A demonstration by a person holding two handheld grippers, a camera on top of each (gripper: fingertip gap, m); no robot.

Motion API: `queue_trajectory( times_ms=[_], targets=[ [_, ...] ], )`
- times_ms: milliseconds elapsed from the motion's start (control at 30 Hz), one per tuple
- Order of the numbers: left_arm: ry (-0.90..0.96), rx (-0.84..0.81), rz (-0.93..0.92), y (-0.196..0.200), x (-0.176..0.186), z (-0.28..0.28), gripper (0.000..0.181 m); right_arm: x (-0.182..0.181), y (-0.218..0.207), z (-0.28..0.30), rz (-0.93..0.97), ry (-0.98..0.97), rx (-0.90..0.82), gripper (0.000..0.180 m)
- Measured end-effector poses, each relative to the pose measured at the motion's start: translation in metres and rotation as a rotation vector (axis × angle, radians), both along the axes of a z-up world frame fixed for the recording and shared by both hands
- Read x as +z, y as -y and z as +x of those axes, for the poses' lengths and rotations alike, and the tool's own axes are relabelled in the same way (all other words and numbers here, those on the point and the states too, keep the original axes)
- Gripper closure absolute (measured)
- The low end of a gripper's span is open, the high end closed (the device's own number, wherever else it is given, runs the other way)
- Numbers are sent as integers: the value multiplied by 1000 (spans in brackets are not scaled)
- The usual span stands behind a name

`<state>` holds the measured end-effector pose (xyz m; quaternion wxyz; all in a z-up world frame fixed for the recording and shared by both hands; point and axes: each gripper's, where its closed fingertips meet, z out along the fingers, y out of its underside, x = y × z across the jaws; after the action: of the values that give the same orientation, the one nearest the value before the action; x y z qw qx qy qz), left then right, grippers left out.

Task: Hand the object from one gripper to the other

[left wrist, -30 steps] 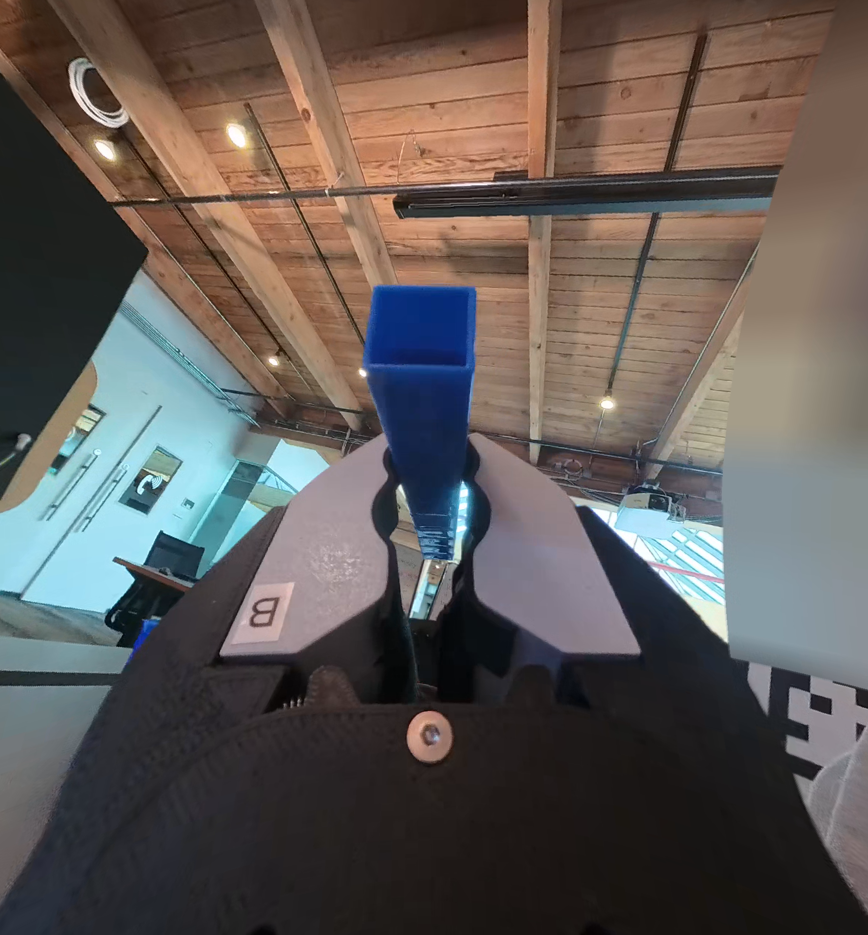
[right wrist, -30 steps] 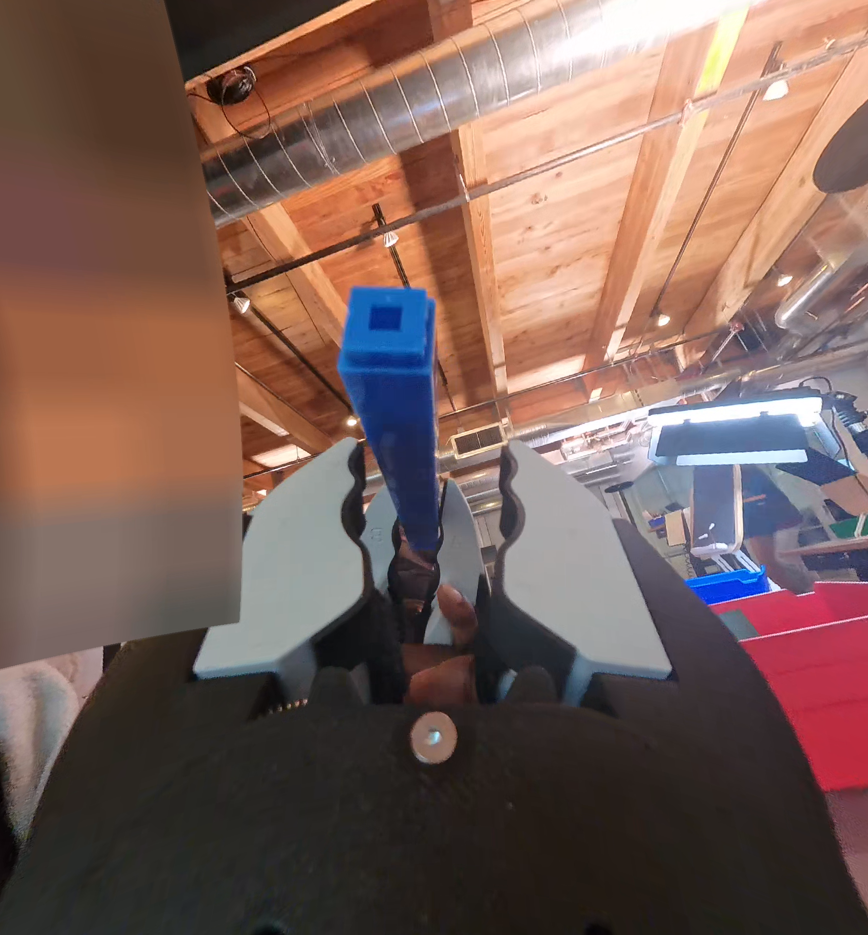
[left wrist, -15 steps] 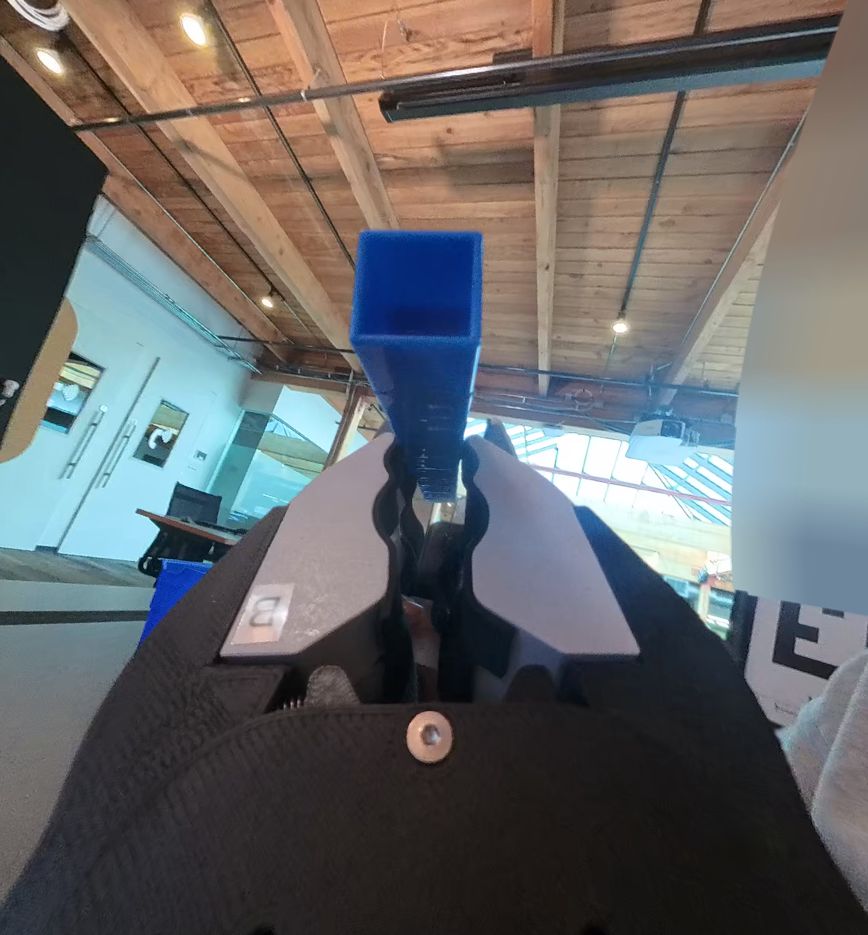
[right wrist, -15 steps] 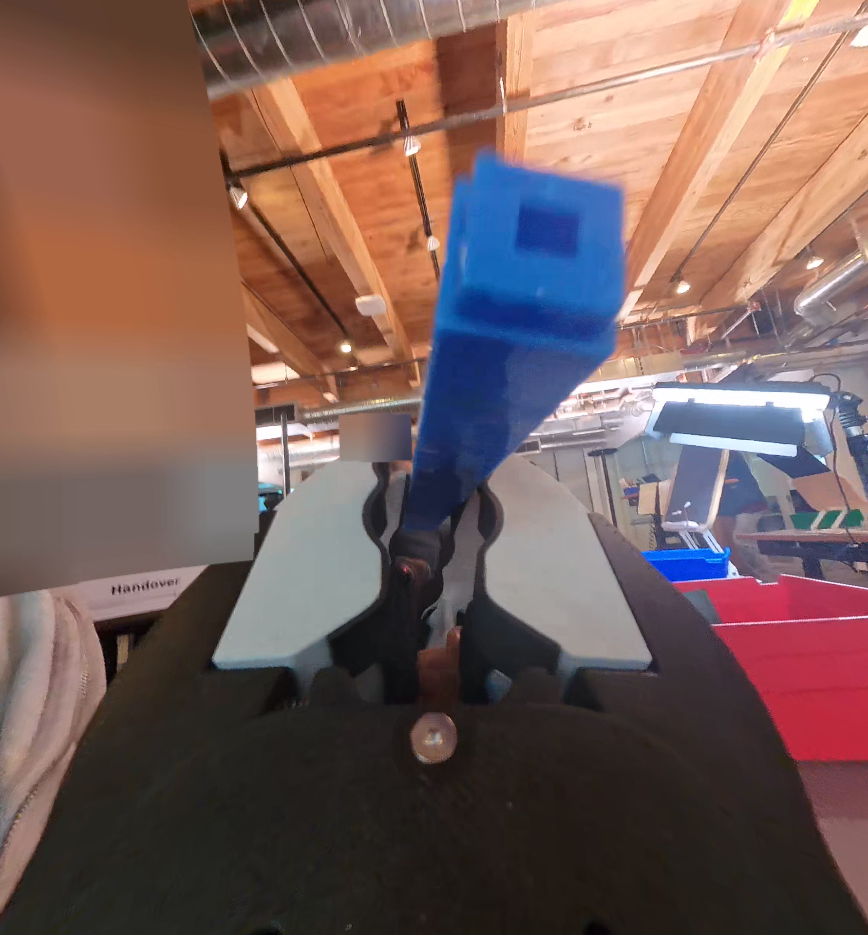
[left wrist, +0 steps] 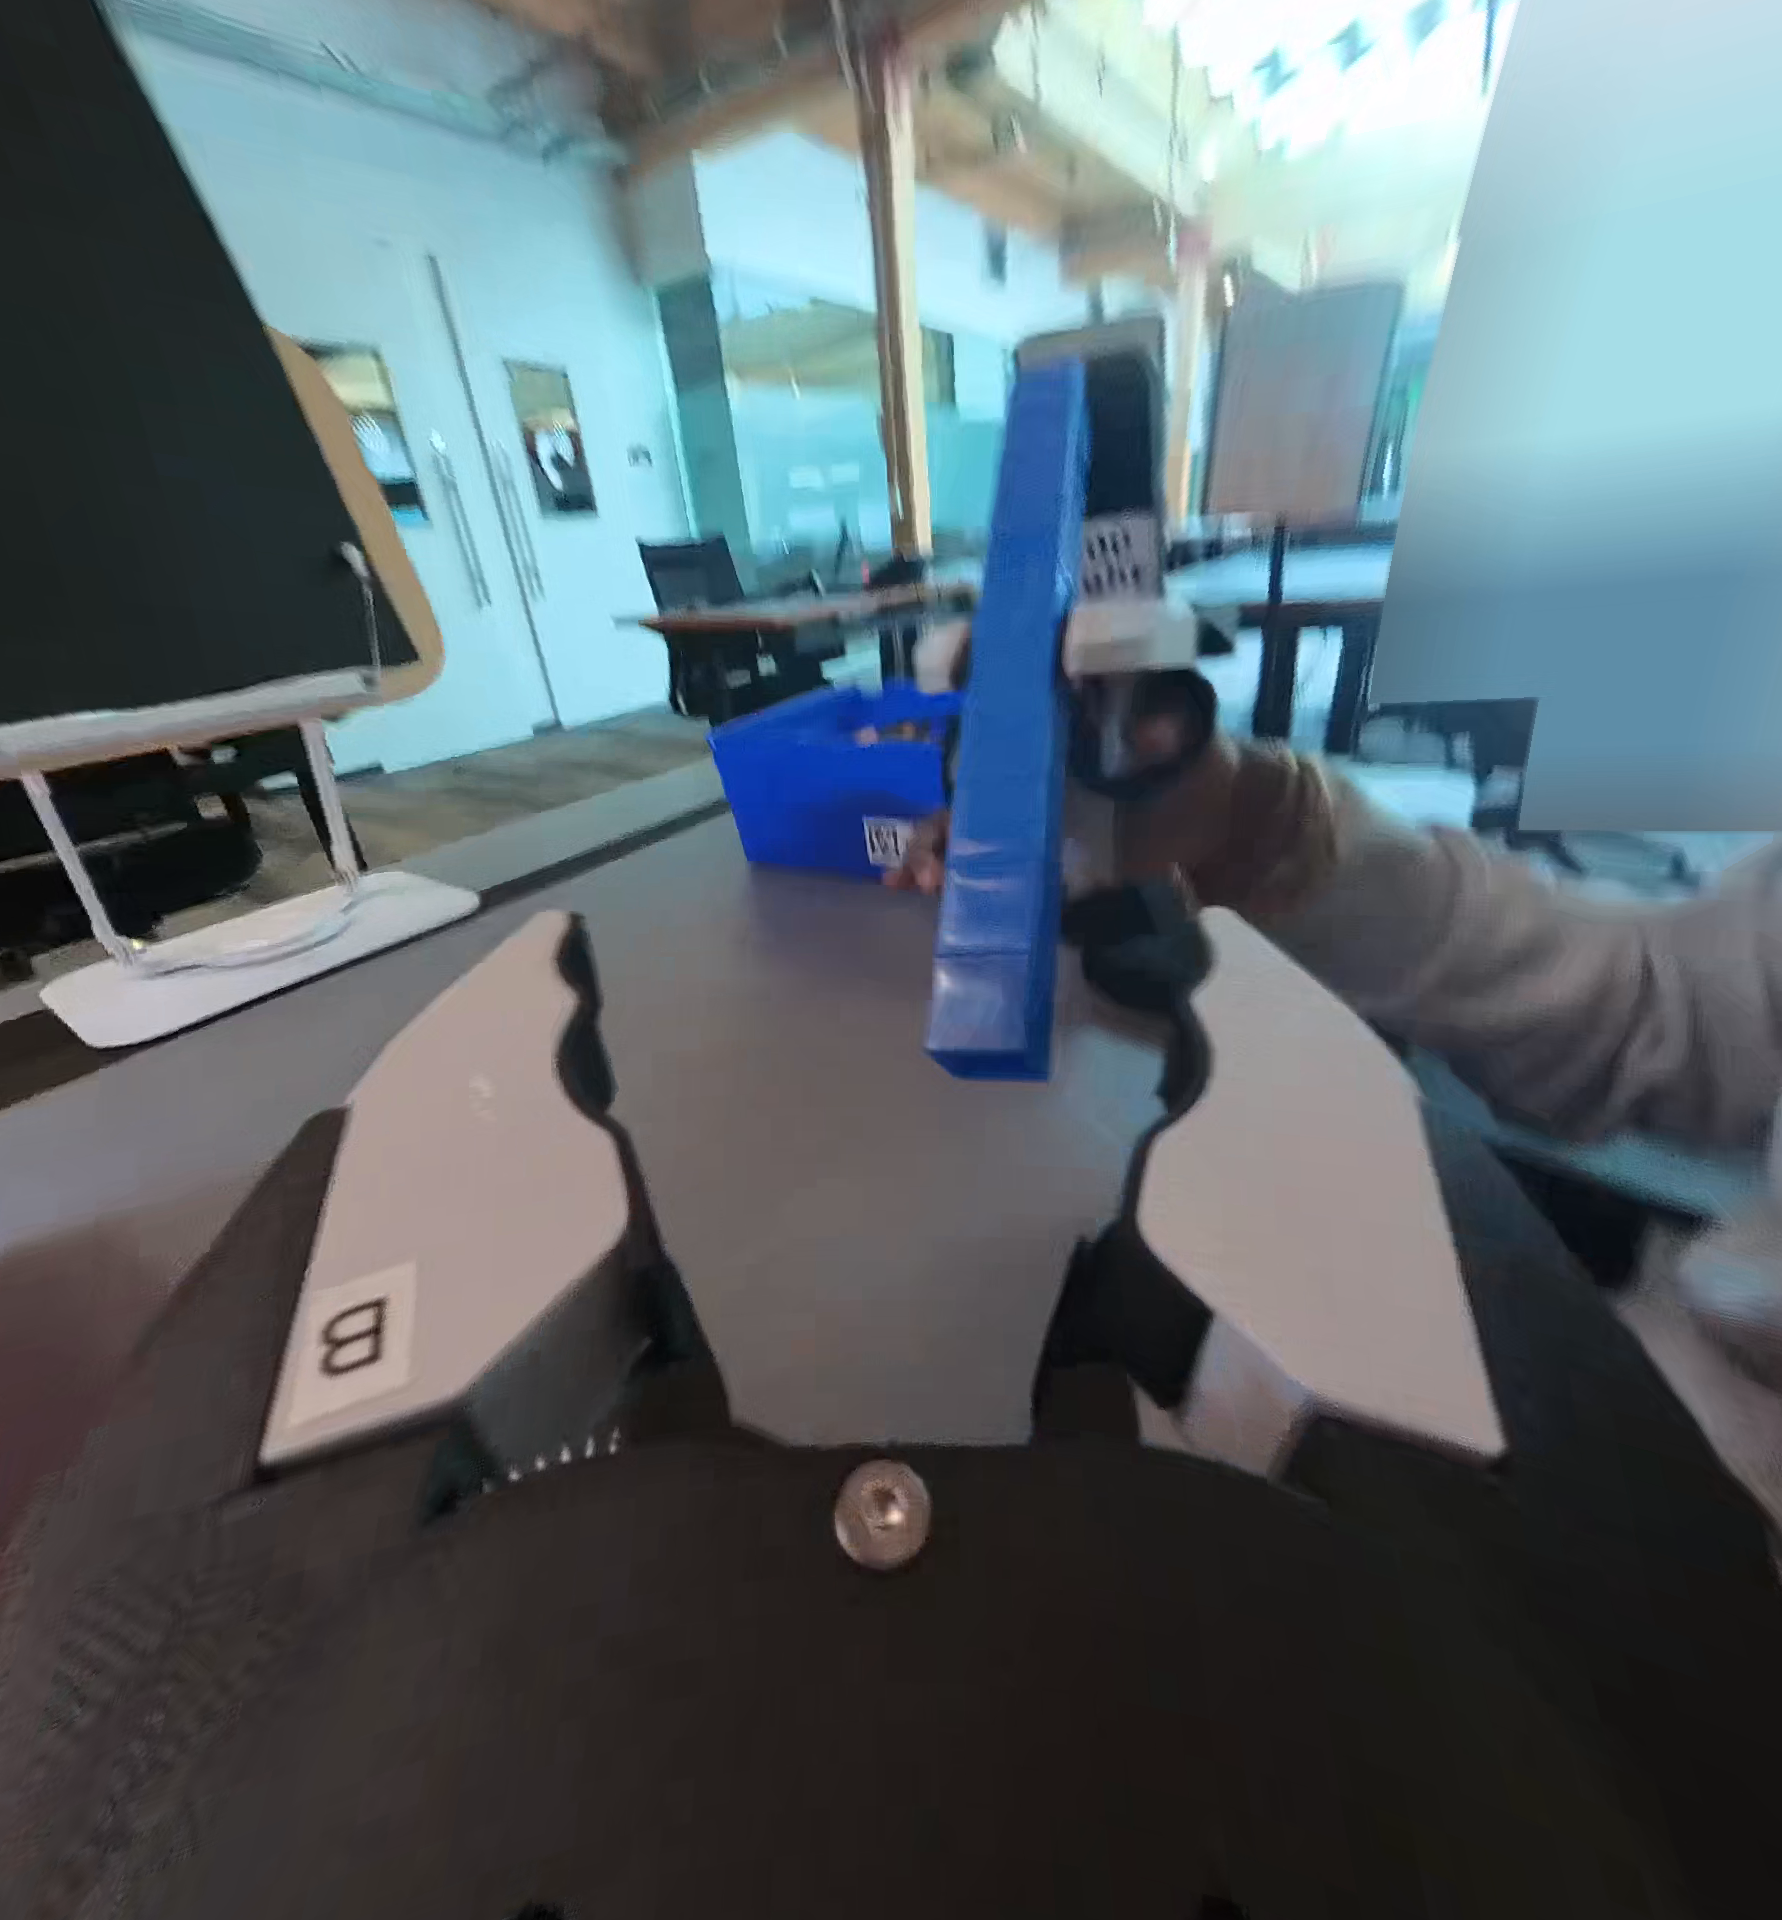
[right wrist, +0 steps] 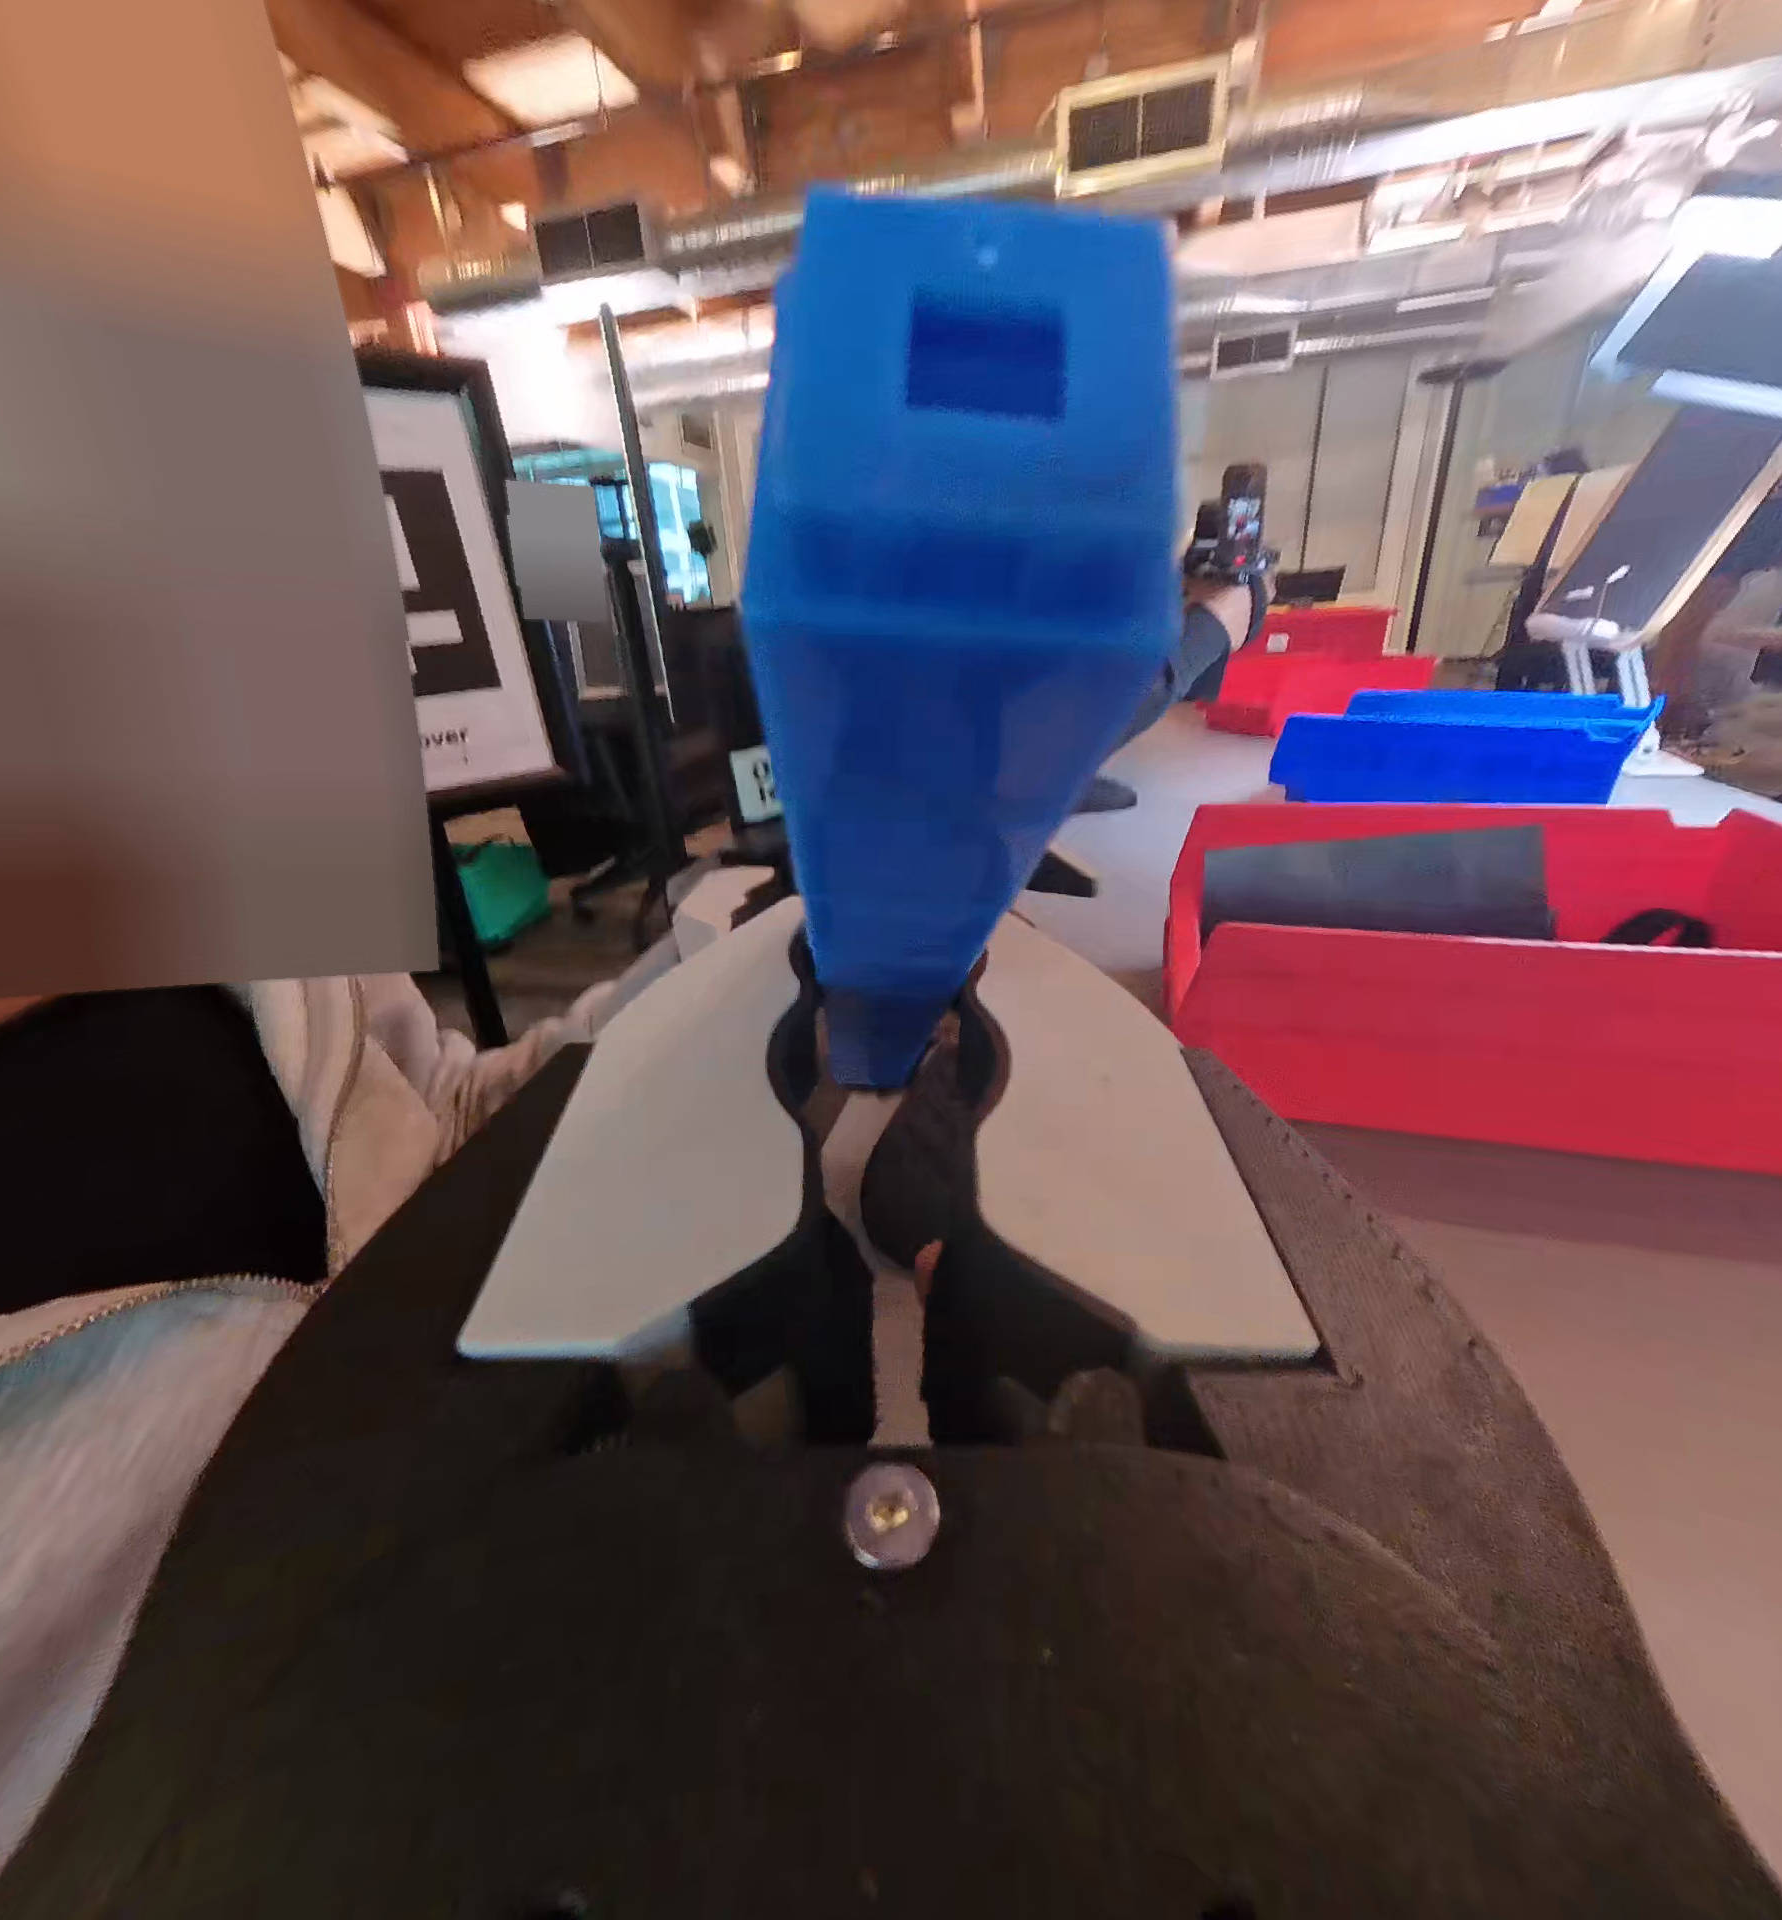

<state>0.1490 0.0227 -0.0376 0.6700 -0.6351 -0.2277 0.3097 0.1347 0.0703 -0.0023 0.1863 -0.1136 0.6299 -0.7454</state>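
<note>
The object is a long blue square tube, hollow at the end. In the right wrist view my right gripper (right wrist: 892, 966) is shut on one end of the blue tube (right wrist: 960, 582), which points away from the camera. In the left wrist view my left gripper (left wrist: 887, 935) is open and empty, its jaws wide apart. The tube (left wrist: 1012, 727) stands nearly upright just beyond its right fingertip, clear of both fingers. The right gripper's body (left wrist: 1136, 717) and a sleeved arm show behind the tube.
A dark table (left wrist: 814, 1195) lies under the left gripper, with a blue bin (left wrist: 814, 790) at its far side and a black board on a white stand (left wrist: 139, 520) to the left. Red bins (right wrist: 1489, 997) and blue bins (right wrist: 1458, 748) stand to the right.
The left gripper has opened and let go of the tube and drawn back. The right gripper, open a second ago, now grips it. Both views have tipped down from the ceiling.
</note>
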Motion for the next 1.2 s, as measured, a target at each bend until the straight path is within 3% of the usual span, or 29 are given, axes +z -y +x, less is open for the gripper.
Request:
queue_trajectory(
  times_ms=[133,367,467,600,667,867,967,1000,1200],
  targets=[
    [164,-78,-181,-7,-29,14,106,-10,3,7,47,-45,30,157],
    [175,-220,-113,-31,-40,14,158,-15,2,14,94,-73,57,157],
    [147,-244,-7,-40,-39,12,159,-9,2,15,55,-55,58,157],
    [106,-304,340,-45,-18,9,160,-4,9,9,-28,-77,-44,151],
    [115,-323,423,-49,-18,7,160,-3,10,9,-20,-53,-41,154],
    [128,-312,358,-70,-30,5,159,-11,14,20,49,-21,32,155],
    [36,-307,528,-66,-12,7,159,-16,22,26,58,-14,28,146],
    [58,-315,569,-67,-11,5,159,-23,25,28,83,-58,22,153],
    [105,-361,539,-73,-18,5,158,-28,25,34,123,-99,35,155]
  ],
)
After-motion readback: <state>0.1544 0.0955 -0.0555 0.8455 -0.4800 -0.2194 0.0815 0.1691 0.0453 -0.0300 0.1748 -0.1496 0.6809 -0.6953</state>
